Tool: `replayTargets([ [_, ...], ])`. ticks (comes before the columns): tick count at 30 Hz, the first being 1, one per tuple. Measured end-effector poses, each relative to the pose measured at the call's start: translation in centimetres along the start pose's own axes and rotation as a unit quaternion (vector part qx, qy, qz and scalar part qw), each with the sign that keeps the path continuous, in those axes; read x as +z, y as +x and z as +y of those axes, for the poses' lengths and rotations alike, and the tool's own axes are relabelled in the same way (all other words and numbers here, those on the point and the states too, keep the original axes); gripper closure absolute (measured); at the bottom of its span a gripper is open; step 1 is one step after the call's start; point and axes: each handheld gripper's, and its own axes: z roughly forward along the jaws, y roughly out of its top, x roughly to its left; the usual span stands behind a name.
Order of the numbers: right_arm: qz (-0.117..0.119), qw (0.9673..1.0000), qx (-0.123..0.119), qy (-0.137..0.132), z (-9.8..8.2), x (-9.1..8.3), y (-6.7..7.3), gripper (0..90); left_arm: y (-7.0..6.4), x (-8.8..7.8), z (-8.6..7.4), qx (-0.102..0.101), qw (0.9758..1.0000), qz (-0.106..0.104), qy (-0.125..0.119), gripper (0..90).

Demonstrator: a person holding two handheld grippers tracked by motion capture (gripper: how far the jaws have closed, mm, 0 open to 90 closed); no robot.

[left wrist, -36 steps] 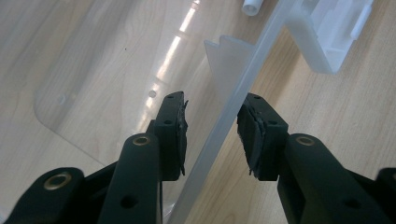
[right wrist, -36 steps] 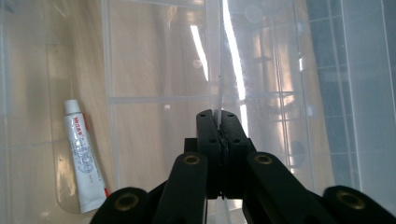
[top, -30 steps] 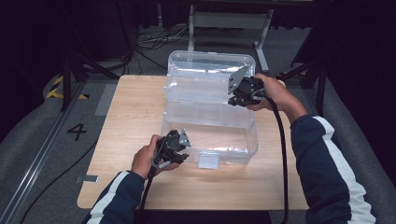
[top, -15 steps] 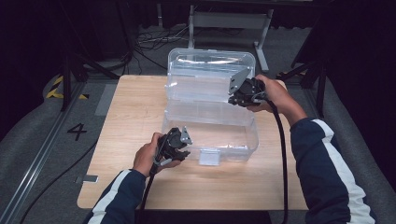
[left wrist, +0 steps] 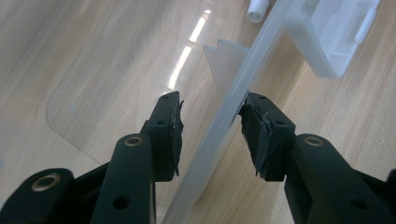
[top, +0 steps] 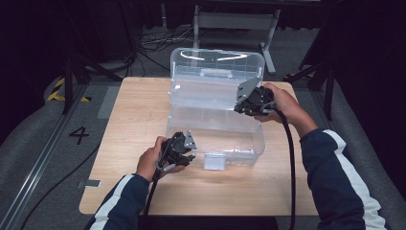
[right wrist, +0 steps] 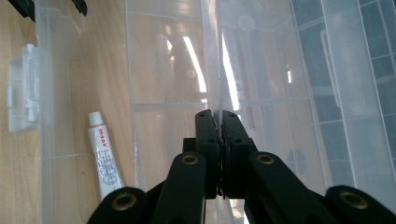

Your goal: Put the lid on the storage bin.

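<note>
Clear box (top: 215,120) open on bench (top: 134,124)
Right tool (right wrist: 218,116) clamped on lid edge (right wrist: 218,70). Left tool (left wrist: 210,126) straddles front wall (left wrist: 243,93), jaws apart; tube (right wrist: 105,154) inside.

A pale wooden counter (top: 134,115) carries one clear plastic box (top: 215,139), its lid (top: 215,72) open, near the middle.

A studio-like lab: dark curtains, floor cables (top: 158,40), marked floor.
</note>
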Motion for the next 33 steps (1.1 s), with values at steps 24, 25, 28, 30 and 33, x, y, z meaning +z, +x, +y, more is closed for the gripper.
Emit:
replayTargets([
  [24, 0.009, 0.999, 0.021, -0.039, -1.7, -0.3, 2.2, 85.3, -0.2, 0.2, -0.1, 0.008, 0.9997, 0.02, -0.008, 54.5],
  [25, 0.009, 0.9987, 0.025, -0.044, -1.8, -0.2, 2.3, 85.1, -0.2, 0.2, -0.1, 0.01, 0.9997, 0.02, -0.009, 54.3],
  [28, 0.005, 0.9981, 0.03, -0.054, -2.1, -0.2, 2.6, 84.8, -0.3, 0.2, -0.2, 0.013, 0.9995, 0.025, -0.011, 53.5],
  [30, 0.007, 0.9972, 0.035, -0.066, -2.4, -0.2, 2.7, 84.5, -0.4, 0.2, -0.2, 0.017, 0.9993, 0.031, -0.009, 53.0],
  [33, 0.011, 0.9949, 0.049, -0.087, -2.9, 0.0, 2.7, 83.8, -0.4, 0.2, -0.2, 0.018, 0.9993, 0.031, -0.009, 52.9],
])
